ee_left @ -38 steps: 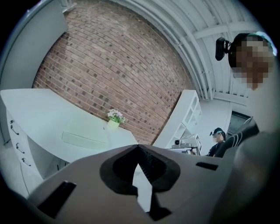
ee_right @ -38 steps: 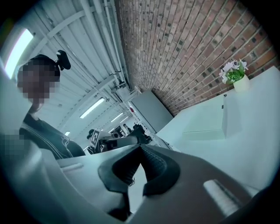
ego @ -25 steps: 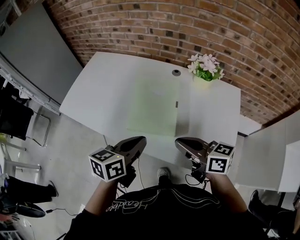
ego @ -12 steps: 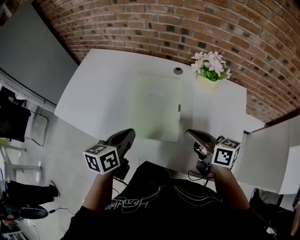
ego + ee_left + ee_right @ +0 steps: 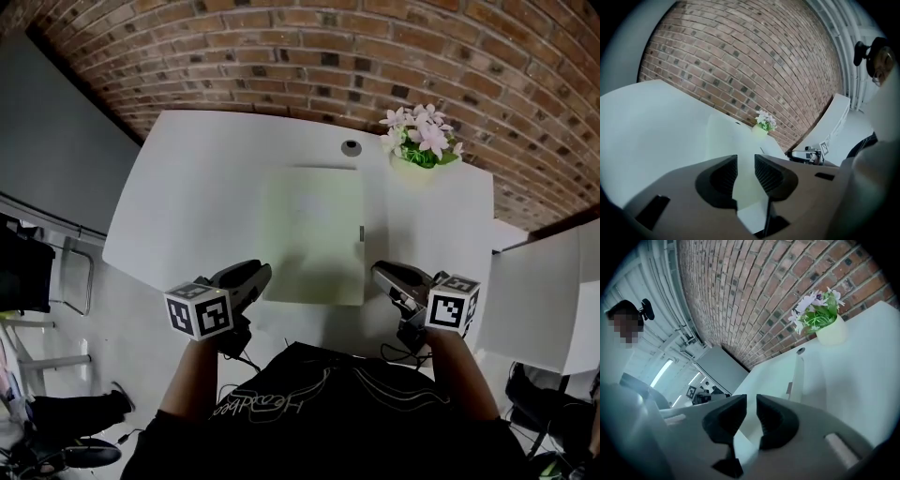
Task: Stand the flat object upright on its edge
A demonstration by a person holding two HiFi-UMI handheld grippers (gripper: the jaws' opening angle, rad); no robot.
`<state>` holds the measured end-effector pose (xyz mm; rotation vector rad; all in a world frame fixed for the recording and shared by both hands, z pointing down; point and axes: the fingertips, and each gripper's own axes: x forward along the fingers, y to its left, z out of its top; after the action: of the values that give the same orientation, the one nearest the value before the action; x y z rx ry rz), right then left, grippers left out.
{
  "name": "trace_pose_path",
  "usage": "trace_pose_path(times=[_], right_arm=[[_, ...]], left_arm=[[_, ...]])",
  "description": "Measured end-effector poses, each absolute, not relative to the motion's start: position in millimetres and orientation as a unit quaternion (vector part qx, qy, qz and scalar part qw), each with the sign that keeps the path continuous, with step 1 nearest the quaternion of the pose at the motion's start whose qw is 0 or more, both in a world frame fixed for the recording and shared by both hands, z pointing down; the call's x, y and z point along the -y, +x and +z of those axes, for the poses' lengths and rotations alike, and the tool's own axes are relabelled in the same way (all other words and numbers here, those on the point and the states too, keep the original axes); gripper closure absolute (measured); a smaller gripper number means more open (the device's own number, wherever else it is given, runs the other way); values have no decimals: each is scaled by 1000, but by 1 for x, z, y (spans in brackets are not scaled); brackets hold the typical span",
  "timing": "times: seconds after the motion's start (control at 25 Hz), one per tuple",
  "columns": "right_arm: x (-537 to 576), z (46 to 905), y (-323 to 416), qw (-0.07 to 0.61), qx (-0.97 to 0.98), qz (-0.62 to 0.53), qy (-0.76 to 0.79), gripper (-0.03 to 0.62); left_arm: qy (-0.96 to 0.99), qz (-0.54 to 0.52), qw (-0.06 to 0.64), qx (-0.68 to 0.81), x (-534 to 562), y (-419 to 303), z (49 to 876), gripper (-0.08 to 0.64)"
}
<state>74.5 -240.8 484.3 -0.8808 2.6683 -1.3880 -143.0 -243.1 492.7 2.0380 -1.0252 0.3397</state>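
Note:
A pale green flat board [image 5: 314, 234] lies flat in the middle of the white table [image 5: 187, 206], with a small dark tab [image 5: 361, 232] on its right edge. My left gripper [image 5: 259, 273] hovers at the table's front edge, just off the board's near left corner. My right gripper [image 5: 379, 272] hovers off the near right corner. Both point at the board. In the left gripper view the jaws [image 5: 746, 161] are opening, with a narrow gap and only the board [image 5: 723, 136] far beyond. The right gripper's jaws [image 5: 751, 401] are opening too, with nothing between them and the board [image 5: 768, 376] ahead.
A pot of pink and white flowers [image 5: 417, 141] stands at the table's back right, with a round cable hole [image 5: 351, 147] to its left. A brick wall [image 5: 375, 47] runs behind the table. A white partition [image 5: 544, 300] stands to the right.
Both grippers have spread a little apart along the table's front edge. The head view has shifted, so the table sits more centred. The board has not moved.

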Motion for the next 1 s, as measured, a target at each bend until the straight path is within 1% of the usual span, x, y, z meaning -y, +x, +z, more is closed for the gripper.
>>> trace_pose_path(times=[0.2, 0.36, 0.56, 0.64, 0.68, 0.72, 0.88, 1.0], right_arm=[[267, 503, 80, -13, -829, -459, -318, 456], [288, 514, 85, -13, -805, -472, -360, 405], [306, 534, 80, -37, -791, -475, -384, 403], [311, 547, 80, -48, -778, -481, -400, 401], [312, 553, 79, -54, -772, -486, -405, 374], [313, 557, 77, -59, -768, -492, -406, 371], [323, 564, 69, -66, -764, -502, -401, 370], [328, 568, 67, -65, -760, -509, -399, 370]], left_arm=[[789, 154, 424, 418, 277, -164, 507, 423], [781, 172, 439, 409, 297, -171, 520, 353], [775, 178, 469, 385, 318, -172, 548, 350], [764, 171, 494, 379, 324, -171, 559, 350], [758, 166, 505, 377, 326, -171, 562, 350], [755, 165, 511, 376, 327, -171, 565, 350], [761, 187, 503, 365, 334, -164, 574, 350], [756, 189, 510, 363, 338, -161, 581, 350]])
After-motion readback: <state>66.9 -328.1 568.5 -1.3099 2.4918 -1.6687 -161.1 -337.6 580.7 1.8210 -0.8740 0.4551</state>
